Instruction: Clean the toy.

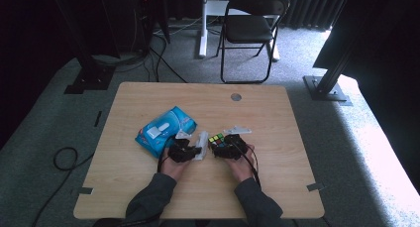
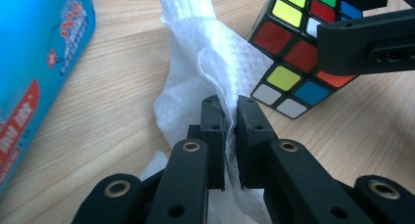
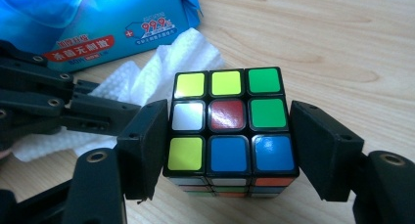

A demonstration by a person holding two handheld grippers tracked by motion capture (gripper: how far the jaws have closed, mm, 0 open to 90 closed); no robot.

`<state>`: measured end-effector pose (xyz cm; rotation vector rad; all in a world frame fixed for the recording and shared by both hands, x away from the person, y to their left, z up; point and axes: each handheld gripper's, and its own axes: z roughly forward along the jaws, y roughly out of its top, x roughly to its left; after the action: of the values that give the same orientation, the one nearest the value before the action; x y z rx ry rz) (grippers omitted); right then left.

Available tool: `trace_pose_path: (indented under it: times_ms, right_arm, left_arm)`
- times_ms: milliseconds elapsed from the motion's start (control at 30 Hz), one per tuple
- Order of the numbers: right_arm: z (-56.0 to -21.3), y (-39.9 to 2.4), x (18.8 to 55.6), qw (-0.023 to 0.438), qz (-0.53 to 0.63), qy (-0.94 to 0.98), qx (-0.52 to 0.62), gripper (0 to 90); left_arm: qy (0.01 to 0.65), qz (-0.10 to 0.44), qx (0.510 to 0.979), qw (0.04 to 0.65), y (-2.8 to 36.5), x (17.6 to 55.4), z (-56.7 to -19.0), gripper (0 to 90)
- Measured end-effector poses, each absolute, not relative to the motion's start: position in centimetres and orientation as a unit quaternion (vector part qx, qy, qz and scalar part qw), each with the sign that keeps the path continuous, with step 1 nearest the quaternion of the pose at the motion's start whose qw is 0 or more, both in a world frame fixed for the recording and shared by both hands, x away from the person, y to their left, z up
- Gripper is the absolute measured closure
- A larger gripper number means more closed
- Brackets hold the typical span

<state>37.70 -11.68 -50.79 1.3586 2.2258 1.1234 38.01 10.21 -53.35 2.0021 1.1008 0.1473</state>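
- Fingers of the left gripper [image 2: 231,117] are pinched nearly together on a fold of white wet wipe [image 2: 205,67], which rises crumpled between the pads.
- Fingers of the right gripper [image 3: 230,150] stand either side of the puzzle cube [image 3: 229,126]; the left pad touches its side, while a thin gap shows at the right one, so the cube sits between them unclamped.
- Cube and wipe lie side by side on the wooden table [image 1: 148,187], the wipe brushing the cube's edge in the left gripper view.
- Just beyond the wipe lies a blue wet-wipe pack [image 1: 166,129], its white flap on top; what is inside cannot be seen.
- Both hands rest near the table's middle, close together, with the pack at their left.
- Behind the table stands a black folding chair [image 1: 250,28] on grey carpet.
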Motion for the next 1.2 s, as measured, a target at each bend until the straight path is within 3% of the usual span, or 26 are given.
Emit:
trace_pose_path:
  times_ms: [633, 967, 1200]
  right_arm:
    - [-50.5, -12.1, 38.0, 0.118, 0.408, 0.835, 0.351, 34.0]
    - [-50.6, -12.8, 38.4, 0.092, 0.422, 0.832, 0.349, 33.6]
    - [-49.9, -13.4, 38.2, 0.102, 0.435, 0.818, 0.362, 38.2]
  left_arm:
    - [0.443, 0.063, 0.790, 0.418, 10.6, 38.3, -52.9, 83.1]
    - [0.441, 0.062, 0.792, 0.419, 10.4, 38.2, -53.0, 83.1]
    - [0.438, 0.063, 0.792, 0.420, 10.4, 38.2, -52.9, 83.0]
